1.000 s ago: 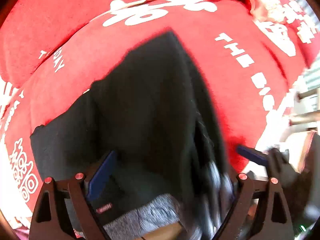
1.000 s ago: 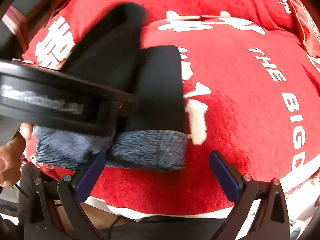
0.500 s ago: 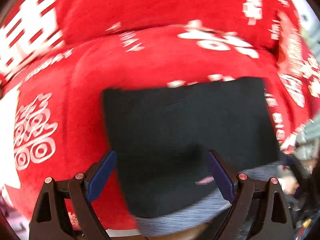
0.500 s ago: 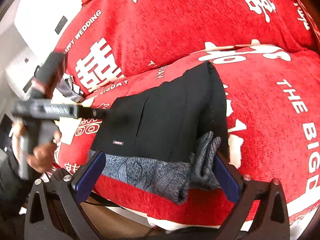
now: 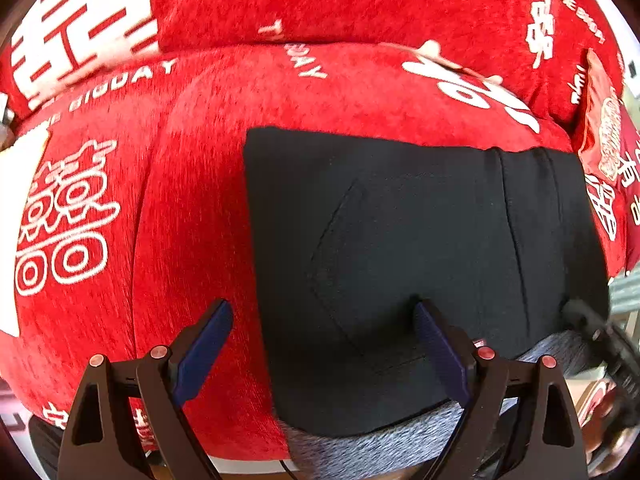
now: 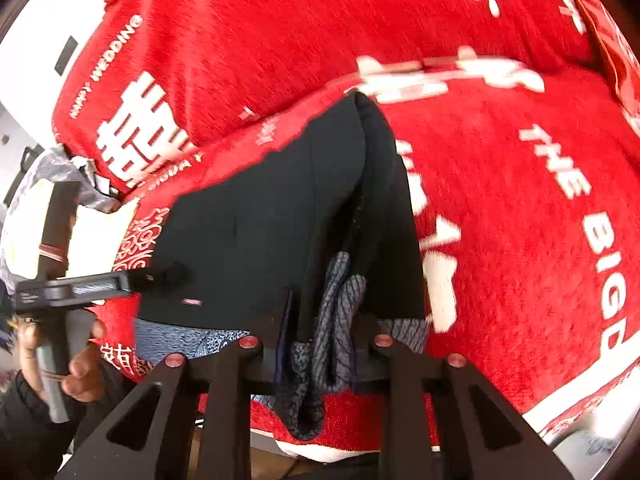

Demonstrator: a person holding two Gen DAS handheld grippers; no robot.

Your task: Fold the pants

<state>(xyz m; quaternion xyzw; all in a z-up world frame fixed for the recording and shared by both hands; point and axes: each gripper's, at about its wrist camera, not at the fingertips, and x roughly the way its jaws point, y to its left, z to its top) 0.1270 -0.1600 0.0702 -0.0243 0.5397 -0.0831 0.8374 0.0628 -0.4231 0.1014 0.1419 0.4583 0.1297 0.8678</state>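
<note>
The black pants (image 5: 400,220) lie folded on the red sofa seat, grey patterned waistband (image 5: 380,440) at the near edge. My left gripper (image 5: 322,312) hangs open over their left edge, one pad above the red cover, the other above the black cloth. In the right wrist view the pants (image 6: 260,220) run away from me, and my right gripper (image 6: 320,328) is closing, its pads pinching the bunched grey waistband (image 6: 332,312) and black fold at the right edge. The left gripper (image 6: 80,288) shows there too, held in a hand (image 6: 80,360).
A red sofa cover (image 5: 200,160) with white lettering spreads over the seat and back cushions (image 6: 400,20). A red printed pillow (image 5: 604,140) lies at the far right. The sofa's front edge (image 6: 340,448) drops off just below the waistband. A white wall (image 6: 40,60) stands at the left.
My right gripper's jaws went from wide open to pinched on the pants' right edge at the waistband. My left gripper swung left and rolled, and the pants now lie square in its view.
</note>
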